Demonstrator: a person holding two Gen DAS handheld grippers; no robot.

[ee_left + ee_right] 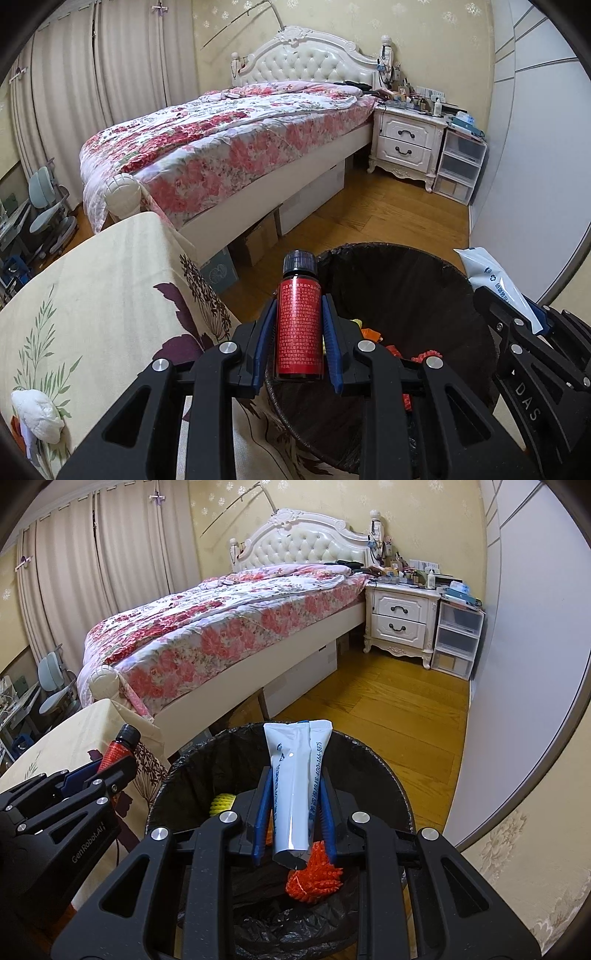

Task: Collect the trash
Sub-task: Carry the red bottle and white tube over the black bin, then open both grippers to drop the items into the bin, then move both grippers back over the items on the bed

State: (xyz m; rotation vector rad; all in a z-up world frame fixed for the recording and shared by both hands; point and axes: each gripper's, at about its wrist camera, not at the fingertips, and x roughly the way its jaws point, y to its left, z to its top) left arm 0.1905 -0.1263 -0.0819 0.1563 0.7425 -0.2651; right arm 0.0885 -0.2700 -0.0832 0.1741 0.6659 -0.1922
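Note:
My left gripper (299, 314) is shut on a small dark bottle with a red label and black cap (298, 321), held upright at the near left rim of the trash bin (406, 266). My right gripper (295, 786) is shut on a white plastic pouch with blue print (295, 775), directly above the bin (373, 760) and its black liner. In the right wrist view the left gripper (107, 764) and its bottle (118, 749) show at the left. In the left wrist view the pouch (495, 280) shows at the right. Orange (314, 878) and yellow (221, 803) trash lies inside the bin.
A table with a cream floral cloth (92, 295) stands left of the bin, with a crumpled white tissue (37, 415) on it. A bed with a flowered quilt (221, 147), a white nightstand (406, 144), plastic drawers (460, 170) and wood floor (388, 218) lie beyond.

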